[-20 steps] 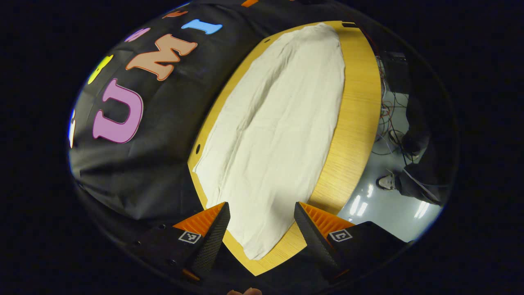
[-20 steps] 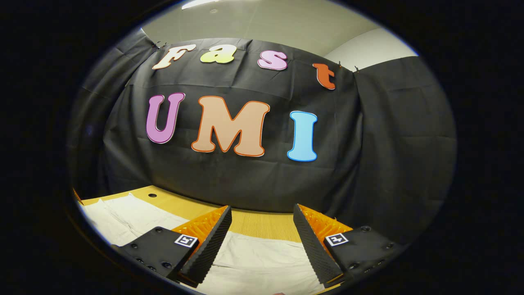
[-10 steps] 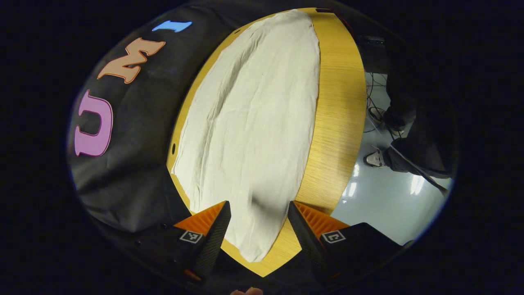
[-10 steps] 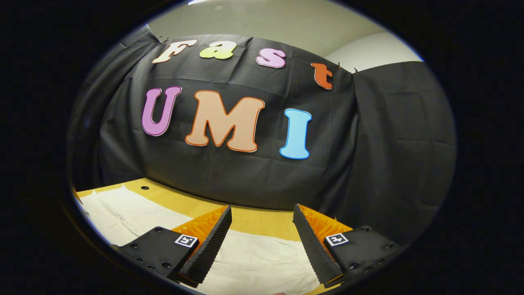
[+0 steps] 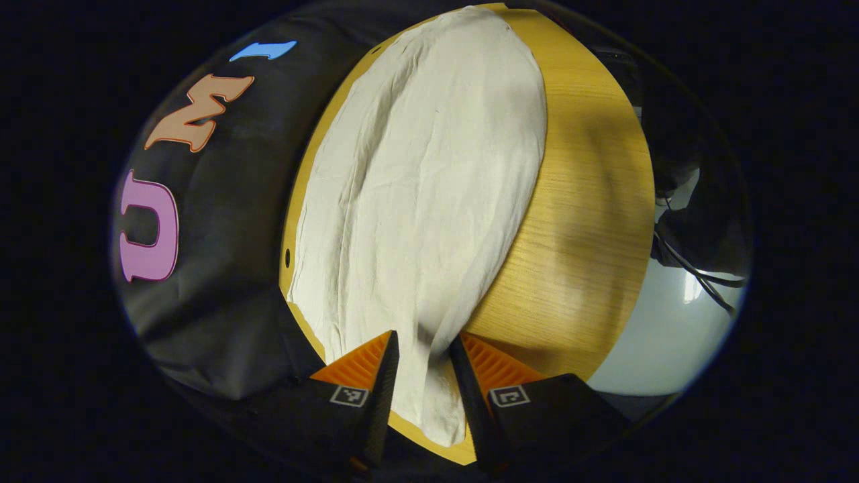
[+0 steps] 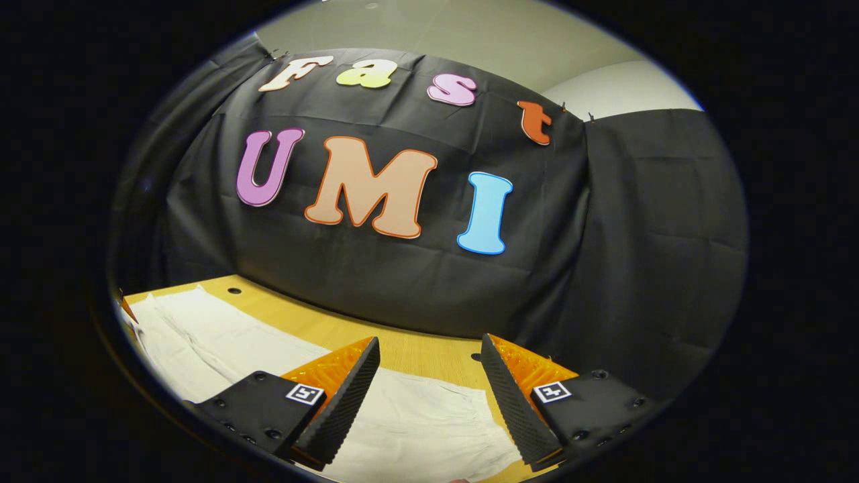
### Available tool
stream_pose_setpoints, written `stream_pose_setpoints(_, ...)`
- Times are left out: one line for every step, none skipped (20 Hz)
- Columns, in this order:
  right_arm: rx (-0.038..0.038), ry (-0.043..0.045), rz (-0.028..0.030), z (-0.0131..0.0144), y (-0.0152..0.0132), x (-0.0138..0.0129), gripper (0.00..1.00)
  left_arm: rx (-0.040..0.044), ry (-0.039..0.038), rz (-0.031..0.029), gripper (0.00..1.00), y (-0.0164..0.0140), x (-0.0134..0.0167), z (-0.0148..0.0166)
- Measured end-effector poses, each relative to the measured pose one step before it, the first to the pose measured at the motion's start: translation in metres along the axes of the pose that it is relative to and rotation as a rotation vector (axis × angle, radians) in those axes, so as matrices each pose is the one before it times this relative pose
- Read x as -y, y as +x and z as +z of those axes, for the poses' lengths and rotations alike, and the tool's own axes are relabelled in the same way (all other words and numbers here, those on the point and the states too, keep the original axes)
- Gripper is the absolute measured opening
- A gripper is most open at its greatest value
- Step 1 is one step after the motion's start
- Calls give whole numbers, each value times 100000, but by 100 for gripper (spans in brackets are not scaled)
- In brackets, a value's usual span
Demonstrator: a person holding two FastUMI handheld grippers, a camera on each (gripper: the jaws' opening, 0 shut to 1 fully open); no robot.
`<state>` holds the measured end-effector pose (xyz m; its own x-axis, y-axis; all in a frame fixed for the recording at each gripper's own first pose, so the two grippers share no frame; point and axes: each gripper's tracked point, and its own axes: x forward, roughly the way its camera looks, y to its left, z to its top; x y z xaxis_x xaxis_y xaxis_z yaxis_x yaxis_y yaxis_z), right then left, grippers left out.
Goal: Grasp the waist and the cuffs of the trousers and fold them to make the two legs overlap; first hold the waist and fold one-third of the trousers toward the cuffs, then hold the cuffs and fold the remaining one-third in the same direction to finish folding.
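- My left claw (image 5: 423, 349) sits at six o'clock in the left gripper view, its two fingers drawn in to a narrow gap with a strip of the cream-white cotton trousers (image 5: 423, 194) running up between them.
- I cannot tell whether both fingers actually press on the cloth; a small raised fold and its shadow lie just at the tips, near the finger at five o'clock.
- From that claw the trousers stretch away toward twelve o'clock as one long, flat, lightly creased length, with their near end tapering to a point below the fingers at six o'clock.
- They lie on the yellow wood-grain surface (image 5: 590, 221), which shows bare at three o'clock, where a soft shadow crosses it; a thin strip of it also shows at nine o'clock, with a small dark hole close to the cloth's edge.
- Beyond the surface's edge at four o'clock I see the pale glossy floor (image 5: 671, 329) and some dark cables.
- My right claw (image 6: 429, 396) sits at six o'clock in the right gripper view, fingers spread wide with nothing between them, poised above the trousers (image 6: 416, 429).
- Below that gap the cloth ends in a gathered edge near five o'clock, and more of it runs off toward eight o'clock.
- The surface (image 6: 409, 352) shows as a bare band just past the cloth, meeting the booth's black cloth wall (image 6: 637, 255) behind it.
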<state>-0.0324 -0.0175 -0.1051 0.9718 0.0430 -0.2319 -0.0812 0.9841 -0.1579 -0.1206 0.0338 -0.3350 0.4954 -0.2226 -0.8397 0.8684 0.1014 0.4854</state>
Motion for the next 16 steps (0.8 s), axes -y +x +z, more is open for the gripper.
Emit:
stream_pose_setpoints(-991,-1752,750,-478,-198,103,97,-669,-273,-418,35,118,198,-19)
stream_pose_setpoints(-921,-2106,624,-437,-272,144,97,-230,-294,-1121,28,144,345,57)
stream_pose_setpoints(-984,-2308,761,-423,-50,150,97,-295,-465,-956,16,48,371,-7)
stream_pose_setpoints(-1040,-2635,1107,-549,-206,166,97,-130,56,47,9,39,137,-97)
stream_pose_setpoints(-1025,-3428,1373,-635,-374,98,97,271,369,619,3,-217,-34,72)
stream_pose_setpoints(-925,-4297,1477,-593,-380,75,97,-435,206,843,2,46,-138,-58)
stream_pose_setpoints(-843,-4829,1471,-545,-397,233,97,-53,-674,245,1,29,8,-10)
stream_pose_setpoints(-795,-5169,863,-629,-349,289,97,-3,-887,93,1,121,27,46)
stream_pose_setpoints(-217,-4773,924,-743,-210,108,97,-327,-1000,-82,0,10,-32,-133)
stream_pose_setpoints(-1189,-4323,1129,-767,-161,2,97,15,-889,-222,0,28,46,102)
stream_pose_setpoints(-1536,-3871,1609,-1379,-468,19,99,-497,-739,-220,0,-80,-10,-60)
stream_pose_setpoints(-1468,-3743,1700,-1276,-524,-235,97,-104,-222,-270,0,32,30,77)
stream_pose_setpoints(-1334,-3787,1894,-1159,-487,-140,97,-437,-7,-155,0,23,-27,-83)
stream_pose_setpoints(-1404,-3990,2162,-1010,-308,-342,97,-173,137,-28,0,-16,13,89)
stream_pose_setpoints(-1458,-4239,2437,-914,-184,-400,97,-152,120,83,0,10,37,-33)
stream_pose_setpoints(-1346,-4361,2745,-898,-124,-612,97,-271,-40,126,0,22,-8,-8)
